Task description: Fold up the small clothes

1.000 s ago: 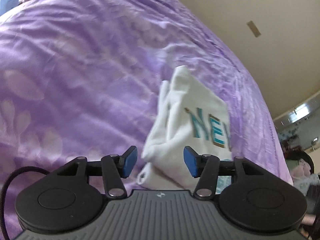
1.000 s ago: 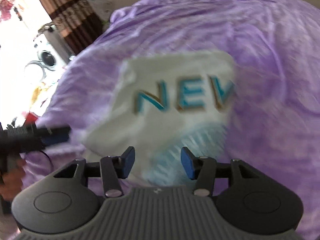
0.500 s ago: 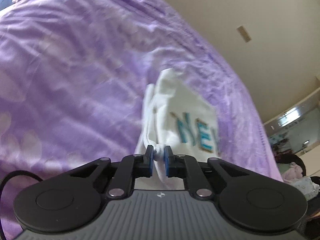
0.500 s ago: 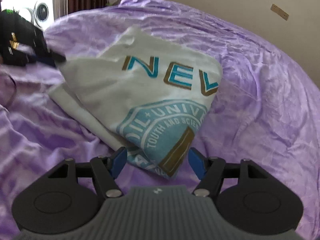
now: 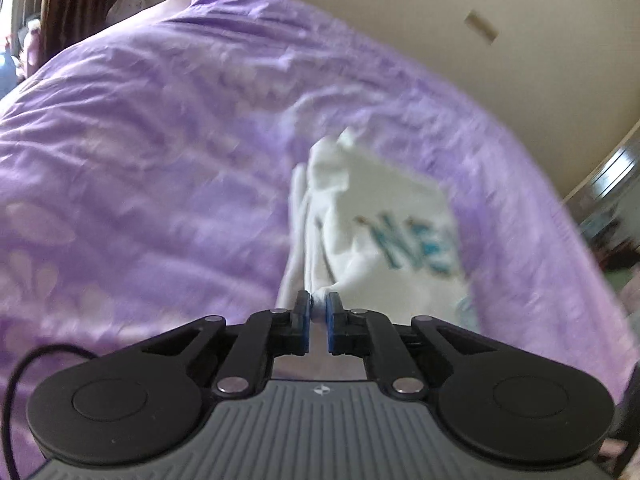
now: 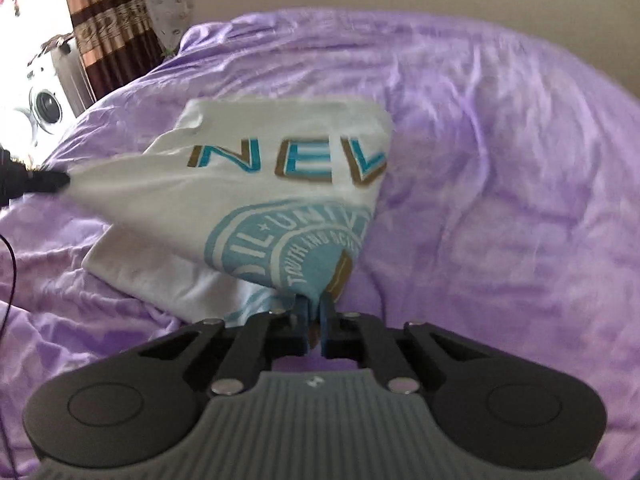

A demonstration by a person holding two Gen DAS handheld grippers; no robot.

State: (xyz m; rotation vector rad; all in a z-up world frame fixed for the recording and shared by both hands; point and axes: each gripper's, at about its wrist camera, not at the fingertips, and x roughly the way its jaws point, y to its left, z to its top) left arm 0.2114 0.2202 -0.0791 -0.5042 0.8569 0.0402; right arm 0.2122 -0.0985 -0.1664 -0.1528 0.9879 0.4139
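Observation:
A white T-shirt with teal and gold letters and a round teal print lies partly folded on a purple bedspread. My right gripper is shut on the shirt's near edge by the round print and lifts it. My left gripper is shut on a bunched white corner of the shirt. In the right wrist view the left gripper shows at the far left, pulling the shirt's corner taut.
The purple bedspread fills both views. A beige wall stands behind the bed. Brown striped curtains and a white appliance stand at the left past the bed's edge.
My left gripper closed on the shirt's corner and pulled it. My right gripper went from open to shut on the near edge and raised it.

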